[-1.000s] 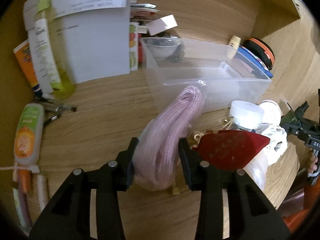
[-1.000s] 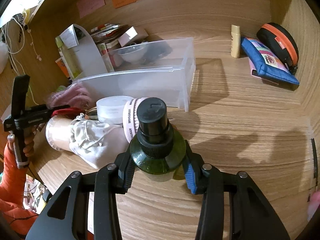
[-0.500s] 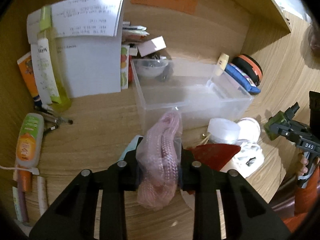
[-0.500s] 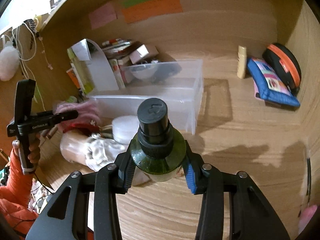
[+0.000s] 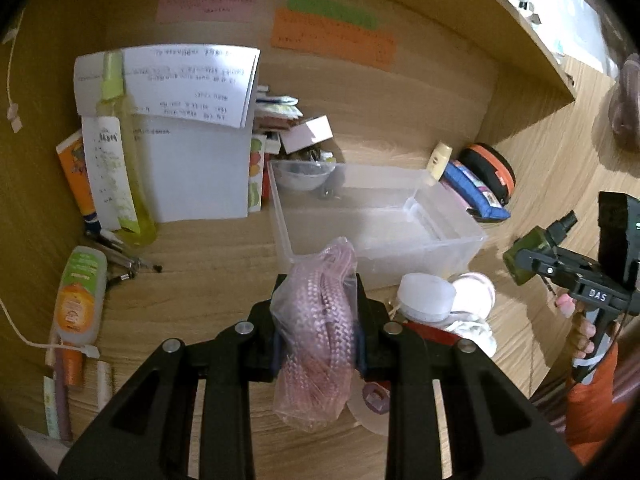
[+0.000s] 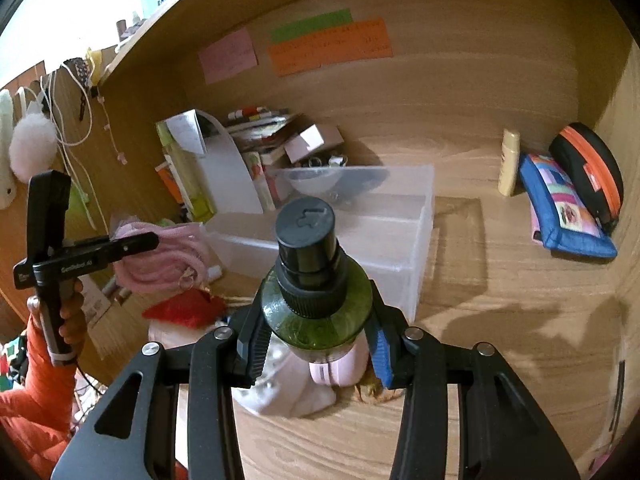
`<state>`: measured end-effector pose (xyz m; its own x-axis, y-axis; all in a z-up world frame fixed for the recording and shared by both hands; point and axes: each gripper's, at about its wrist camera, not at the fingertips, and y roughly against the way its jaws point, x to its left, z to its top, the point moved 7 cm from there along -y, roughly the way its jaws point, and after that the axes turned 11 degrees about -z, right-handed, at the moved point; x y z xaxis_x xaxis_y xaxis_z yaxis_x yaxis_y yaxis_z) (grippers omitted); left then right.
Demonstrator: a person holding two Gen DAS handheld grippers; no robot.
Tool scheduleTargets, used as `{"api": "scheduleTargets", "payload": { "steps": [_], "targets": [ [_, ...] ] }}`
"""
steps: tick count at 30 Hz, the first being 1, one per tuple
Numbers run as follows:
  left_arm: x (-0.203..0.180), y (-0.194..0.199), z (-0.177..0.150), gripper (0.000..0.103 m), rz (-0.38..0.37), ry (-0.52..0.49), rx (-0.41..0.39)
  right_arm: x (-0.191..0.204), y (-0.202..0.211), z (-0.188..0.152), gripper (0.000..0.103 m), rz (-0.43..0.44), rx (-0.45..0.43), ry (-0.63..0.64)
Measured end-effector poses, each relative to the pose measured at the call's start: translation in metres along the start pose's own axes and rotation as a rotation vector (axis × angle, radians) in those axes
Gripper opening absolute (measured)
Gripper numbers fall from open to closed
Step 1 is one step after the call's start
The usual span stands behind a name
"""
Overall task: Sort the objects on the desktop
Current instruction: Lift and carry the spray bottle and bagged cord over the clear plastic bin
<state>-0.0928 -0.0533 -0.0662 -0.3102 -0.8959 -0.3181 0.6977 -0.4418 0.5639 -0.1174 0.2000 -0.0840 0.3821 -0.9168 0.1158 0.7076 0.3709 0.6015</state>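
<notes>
"DAS"-marked right gripper [image 6: 316, 344] clamped round a green bottle [image 6: 316, 312] — left gripper [image 5: 318, 320] pinching bagged pink cord [image 5: 316, 344].

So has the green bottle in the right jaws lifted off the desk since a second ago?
Yes. The green bottle has risen: the clear bin now sits lower behind it.
</notes>
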Motion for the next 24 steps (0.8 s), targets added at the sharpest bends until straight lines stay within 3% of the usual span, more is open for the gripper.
{"api": "scheduleTargets", "payload": {
  "steps": [13,24],
  "targets": [
    [-0.007,0.023,0.025,0.026,-0.005,0.012,-0.065,0.001,-0.012,0.025,0.038,0.050,-0.011,-0.003],
    [-0.018,-0.011,0.047,0.026,-0.057,0.008,-0.029,0.008,-0.023,0.041,0.038,0.049,-0.008,0.043]
  ]
}}
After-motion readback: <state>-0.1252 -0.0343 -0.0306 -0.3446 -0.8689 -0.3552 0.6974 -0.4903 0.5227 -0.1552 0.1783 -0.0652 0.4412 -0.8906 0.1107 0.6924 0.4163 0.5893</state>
